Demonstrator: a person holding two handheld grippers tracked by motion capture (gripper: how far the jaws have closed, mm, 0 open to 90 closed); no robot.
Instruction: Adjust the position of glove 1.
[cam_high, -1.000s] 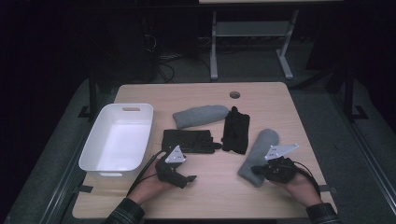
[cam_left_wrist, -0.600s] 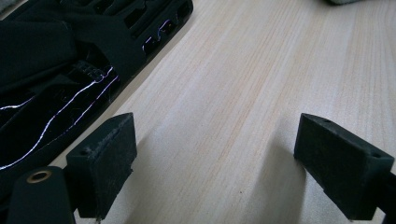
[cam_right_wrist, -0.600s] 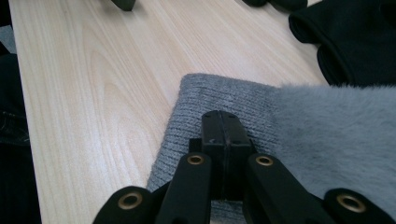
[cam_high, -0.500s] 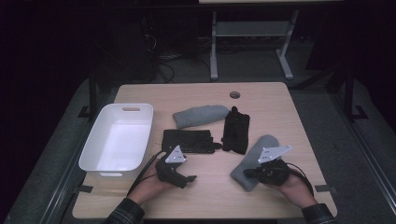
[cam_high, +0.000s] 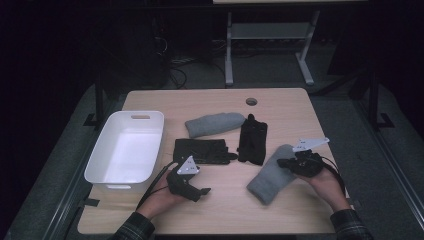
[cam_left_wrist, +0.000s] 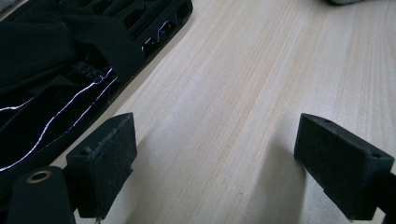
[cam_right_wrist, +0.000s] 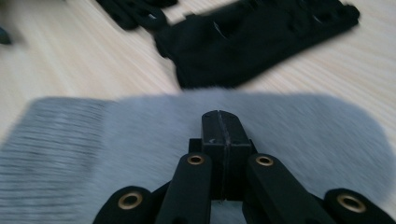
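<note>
The right gripper (cam_high: 289, 163) sat over the near grey mitten (cam_high: 272, 175) on the right side of the wooden tabletop (cam_high: 300, 107). Its fingers (cam_right_wrist: 219, 135) were pressed tight together, touching the fuzzy mitten; I could not tell if they pinched any of it. The left gripper (cam_high: 202, 190) rested low near the front edge, with its fingers (cam_left_wrist: 105, 154) spread wide apart and only bare wood between them. A black glove (cam_high: 202, 151) lay just beyond it. A second black glove (cam_high: 251, 141) lay beside that one, near the mitten. Another grey mitten (cam_high: 215, 123) lay farther back. A white bin (cam_high: 150, 120) stood at the left side of the tabletop
</note>
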